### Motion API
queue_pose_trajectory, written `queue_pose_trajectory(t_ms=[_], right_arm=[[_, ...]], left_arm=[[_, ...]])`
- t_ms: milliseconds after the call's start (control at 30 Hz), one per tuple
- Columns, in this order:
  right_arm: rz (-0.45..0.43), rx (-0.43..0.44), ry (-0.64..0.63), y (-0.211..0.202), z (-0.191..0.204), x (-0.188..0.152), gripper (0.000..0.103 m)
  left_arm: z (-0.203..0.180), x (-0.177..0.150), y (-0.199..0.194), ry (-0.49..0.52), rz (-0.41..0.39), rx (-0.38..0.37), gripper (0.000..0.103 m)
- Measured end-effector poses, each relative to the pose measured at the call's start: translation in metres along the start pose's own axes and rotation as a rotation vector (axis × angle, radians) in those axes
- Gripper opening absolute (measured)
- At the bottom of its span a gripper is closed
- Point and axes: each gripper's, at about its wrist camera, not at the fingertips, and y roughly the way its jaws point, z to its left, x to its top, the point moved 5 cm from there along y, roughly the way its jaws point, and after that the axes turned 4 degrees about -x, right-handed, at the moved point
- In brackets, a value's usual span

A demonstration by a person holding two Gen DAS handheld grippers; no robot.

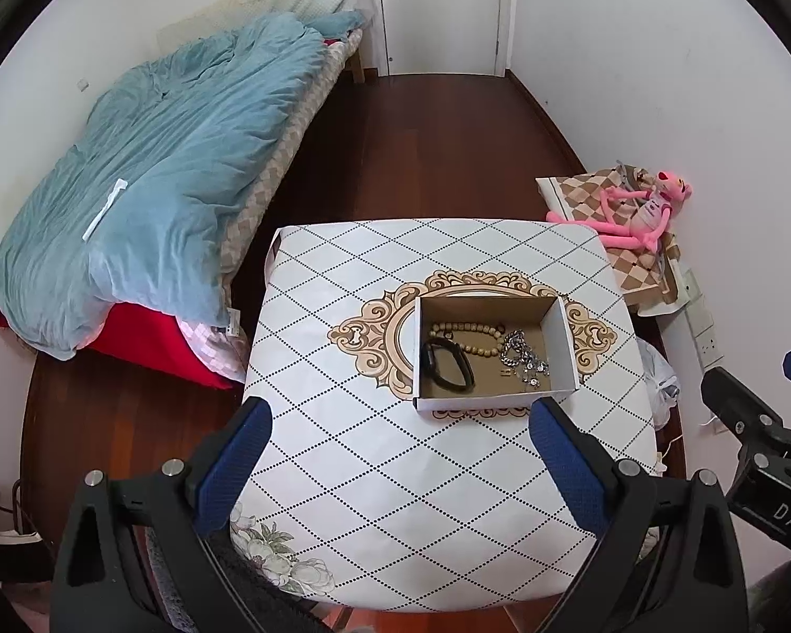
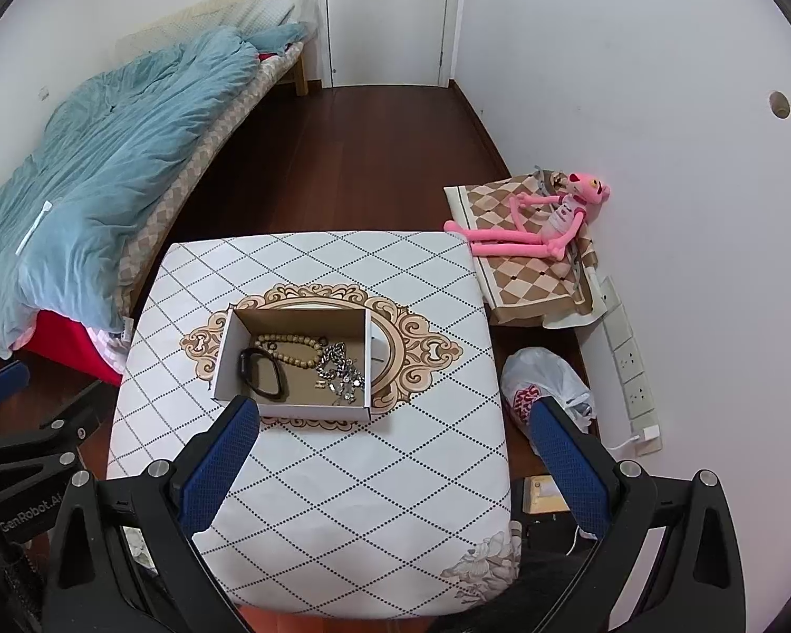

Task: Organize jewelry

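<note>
Bedroom surroundings frame your workspace: a small worktop (image 1: 374, 475) covered in a white cloth with a black dotted diamond pattern stands beside a bed with a rumpled pale blue quilt (image 1: 147, 174). Near the middle of that worktop sits an open, shallow cardboard box with white outer walls (image 1: 493, 401), and every piece of jewelry you can see lies inside it.

Within the box, a black band-style bracelet (image 2: 262, 372) lies toward the wall nearest the bed. A string of tan wooden beads (image 2: 294, 348) curves along the box's far side, just beside the bracelet. A tangle of silver chain with small charms (image 2: 338, 372) is heaped toward the opposite wall, touching the beads' end.

No loose pieces show on the cloth around the box, so the gathering looks done, or nearly so. What may remain, judging by the jumble, is separating the silver chain from the beads.

Your left gripper (image 1: 401, 467) hovers on the near side of the box, jaws spread wide and holding nothing. Your right gripper (image 2: 395, 467) is likewise short of the box, jaws apart and empty.
</note>
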Motion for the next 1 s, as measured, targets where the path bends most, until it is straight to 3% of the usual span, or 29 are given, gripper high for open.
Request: queue_pose_trajectory(t_ms=[1000], right_arm=[[0.028, -0.004, -0.006, 0.0081, -0.0037, -0.0030, 0.103]], left_arm=[[0.0009, -0.0060, 0.0032, -0.013, 0.008, -0.005, 0.100]])
